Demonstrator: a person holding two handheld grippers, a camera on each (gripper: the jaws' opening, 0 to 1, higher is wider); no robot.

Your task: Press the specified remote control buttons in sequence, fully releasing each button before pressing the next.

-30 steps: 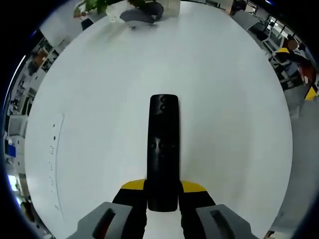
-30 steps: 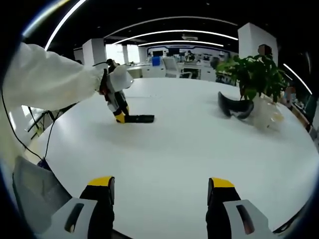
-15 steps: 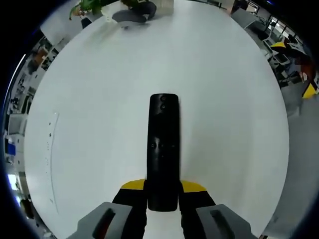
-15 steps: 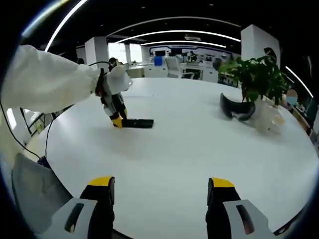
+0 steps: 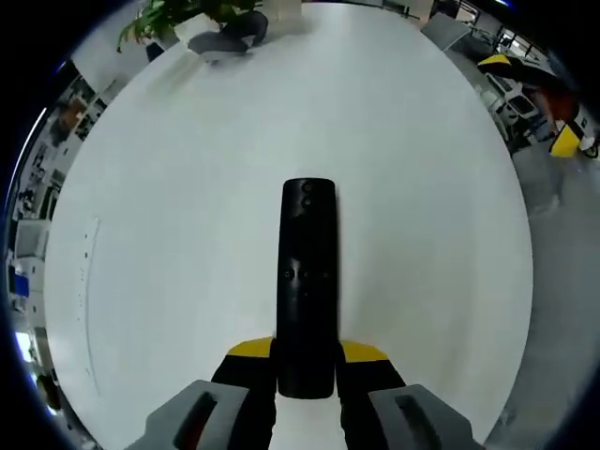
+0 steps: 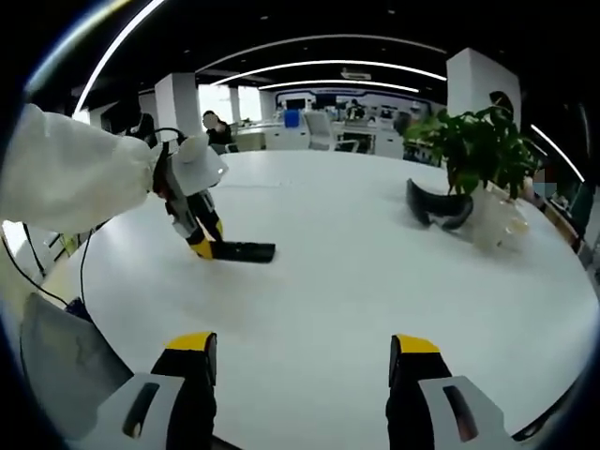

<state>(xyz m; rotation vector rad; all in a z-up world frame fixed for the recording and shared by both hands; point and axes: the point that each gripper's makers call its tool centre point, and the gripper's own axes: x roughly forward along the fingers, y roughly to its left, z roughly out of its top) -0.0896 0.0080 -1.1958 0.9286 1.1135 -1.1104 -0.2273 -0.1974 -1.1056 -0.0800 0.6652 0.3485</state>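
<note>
A wide white table (image 6: pixel 328 272) stretches across an open-plan office under long curved ceiling lights. At its near edge, the right gripper (image 6: pixel 298 375) hangs with its yellow-tipped jaws spread apart, nothing between them. Across the table to the left, a white-sleeved arm (image 6: pixel 70 178) reaches in with the left gripper (image 6: pixel 200 246), its yellow tips clamped on one end of a black remote control (image 6: pixel 246 251) that lies flat on the tabletop. Far to the right, a dark headset (image 6: pixel 436 206) rests beside a leafy green plant (image 6: pixel 483 150).
</note>
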